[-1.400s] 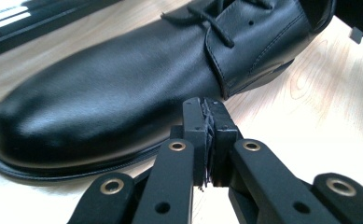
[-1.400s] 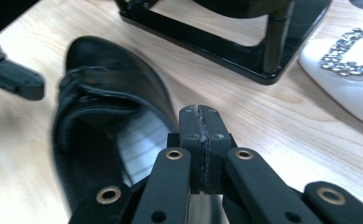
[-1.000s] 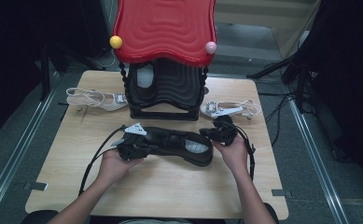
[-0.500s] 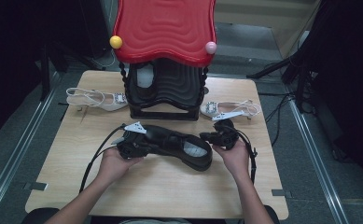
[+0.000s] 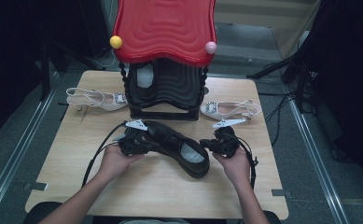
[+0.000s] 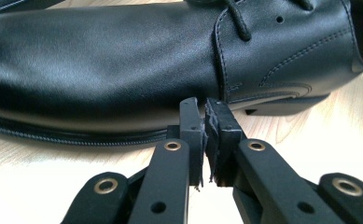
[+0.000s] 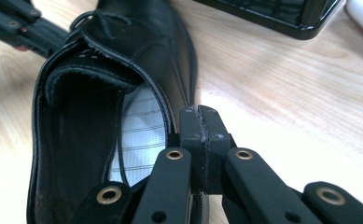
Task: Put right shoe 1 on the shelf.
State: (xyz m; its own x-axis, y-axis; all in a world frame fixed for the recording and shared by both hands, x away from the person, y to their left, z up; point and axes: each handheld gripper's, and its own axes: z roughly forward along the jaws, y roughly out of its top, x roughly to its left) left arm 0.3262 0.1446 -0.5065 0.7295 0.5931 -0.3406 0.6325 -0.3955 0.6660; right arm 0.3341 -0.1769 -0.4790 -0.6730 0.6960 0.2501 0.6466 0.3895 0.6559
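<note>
**Stock check: table, one black shoe in work**

1. Wooden table (image 5: pixel 67 186). Light top, everything below sits on it.
2. Shoe rack (image 5: pixel 165 60). Red wavy top shelf, black shelves under, at far centre of table. Yellow ball (image 5: pixel 116 42) and pink ball (image 5: pixel 211 47) on its front corners.
3. Black lace-up dress shoe (image 5: pixel 177 144). Leather, lies flat on the table just in front of the rack, between my two hands, set diagonally. Toe toward my left side, heel opening w/ pale striped insole (image 7: pixel 139 135) toward my right.
4. White heeled sandal, left (image 5: pixel 97 99). On the table beside the rack's left foot, well apart from the black shoe.
5. White heeled sandal, right (image 5: pixel 230 108). Beside the rack's right foot, buckle end nearest the rack.
6. My left gripper (image 6: pixel 206 116). Jaws closed to a thin slit, nothing betw. them; tips at the shoe's sole edge by the toe side. Touching or just short: can't tell.
7. My right gripper (image 7: pixel 201 122). Jaws fully closed pad to pad, empty; tips right beside the shoe's heel rim, outer side.
</note>
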